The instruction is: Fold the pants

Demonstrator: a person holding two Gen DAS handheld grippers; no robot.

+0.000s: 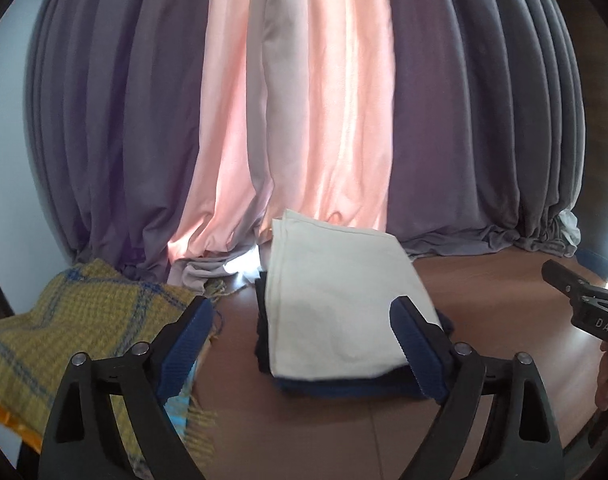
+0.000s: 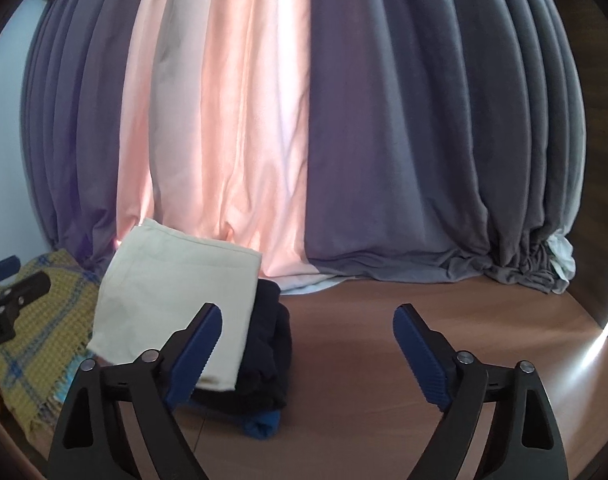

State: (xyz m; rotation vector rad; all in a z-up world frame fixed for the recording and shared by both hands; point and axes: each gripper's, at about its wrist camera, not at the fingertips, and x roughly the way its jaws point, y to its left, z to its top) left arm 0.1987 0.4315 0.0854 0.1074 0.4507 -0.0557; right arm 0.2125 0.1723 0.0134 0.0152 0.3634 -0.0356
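Note:
Cream folded pants (image 1: 339, 304) lie on top of a stack of folded dark and blue garments (image 1: 343, 386) on the brown table (image 1: 483, 340). My left gripper (image 1: 304, 340) is open and empty, just in front of the stack. In the right wrist view the cream pants (image 2: 176, 304) sit on the dark pile (image 2: 268, 344), with a blue garment (image 2: 262, 426) at the bottom. My right gripper (image 2: 307, 344) is open and empty, over bare table to the right of the stack. The right gripper also shows in the left wrist view (image 1: 583, 304), the left one in the right wrist view (image 2: 12, 300).
A yellow and blue checked blanket (image 1: 76, 340) lies left of the stack, also in the right wrist view (image 2: 44, 332). Grey and pink curtains (image 1: 304, 120) hang behind the table and pool on its far edge. A white cloth (image 2: 561, 256) lies at the far right.

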